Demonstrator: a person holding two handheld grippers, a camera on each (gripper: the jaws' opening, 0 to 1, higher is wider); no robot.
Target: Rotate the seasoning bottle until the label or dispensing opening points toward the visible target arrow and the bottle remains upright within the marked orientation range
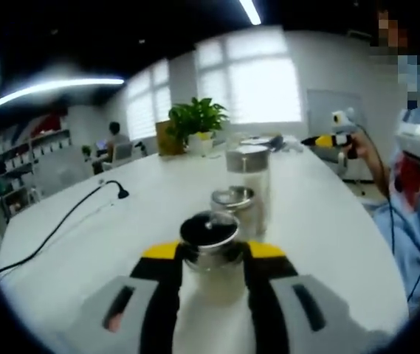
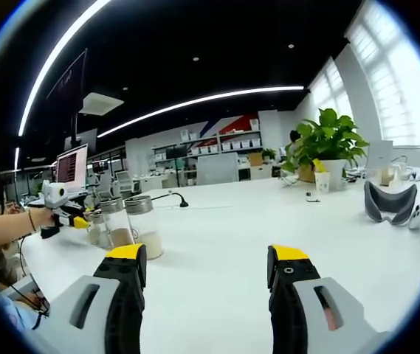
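On the white table [image 1: 328, 228] stands a glass seasoning bottle [image 1: 208, 234] with a steel and black lid, upright and holding white grains. My left gripper [image 1: 213, 254] is shut on its body, one yellow-tipped jaw on each side. Two more steel-lidded jars stand in a row behind it, a short one [image 1: 233, 200] and a tall one [image 1: 248, 171]. In the right gripper view the left gripper [image 2: 77, 220] sits at the far left by the jars [image 2: 142, 225]. My right gripper [image 2: 207, 254] stands open over bare table, and it shows small in a hand [image 1: 319, 140].
A black cable with a small mic [image 1: 121, 193] runs across the table's left side. A potted plant [image 1: 197, 122] stands at the far end. A grey headset [image 2: 390, 203] and a paper cup [image 2: 322, 181] lie toward the right. A person's sleeve [image 1: 409, 221] is at the table edge.
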